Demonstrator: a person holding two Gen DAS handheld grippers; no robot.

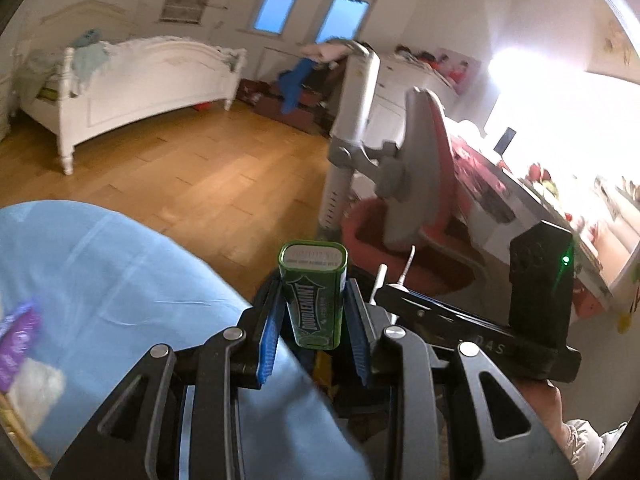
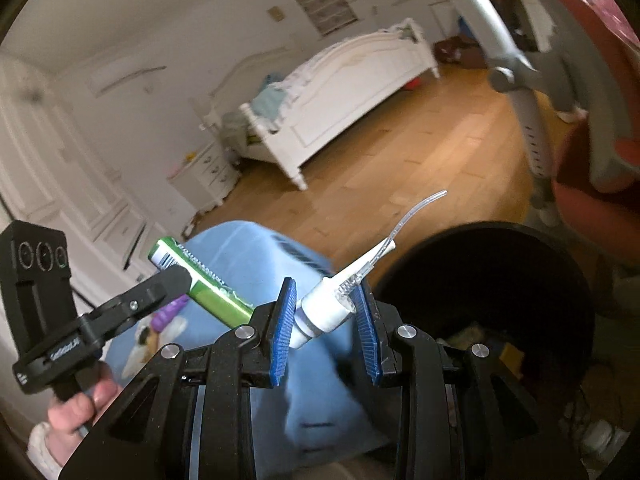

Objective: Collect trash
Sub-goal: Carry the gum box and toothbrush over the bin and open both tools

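Note:
My left gripper (image 1: 313, 312) is shut on a green Doublemint tin (image 1: 314, 292), held upright between its blue pads. The same tin (image 2: 196, 280) shows from the side in the right wrist view, at the left. My right gripper (image 2: 326, 314) is shut on a white pump nozzle (image 2: 324, 312) whose thin clear tube (image 2: 416, 210) curves up and to the right. A black trash bin (image 2: 492, 280) with some rubbish inside sits just right of and below the right gripper. The right gripper's body (image 1: 480, 320) crosses the left wrist view at the right.
A blue fabric-covered surface (image 1: 100, 280) lies below both grippers, with a purple packet (image 1: 18, 340) on it. A red and grey chair (image 1: 416, 184) stands ahead, a cluttered desk (image 1: 520, 200) to its right. A white bed (image 1: 132, 84) stands across the wooden floor (image 1: 200, 168).

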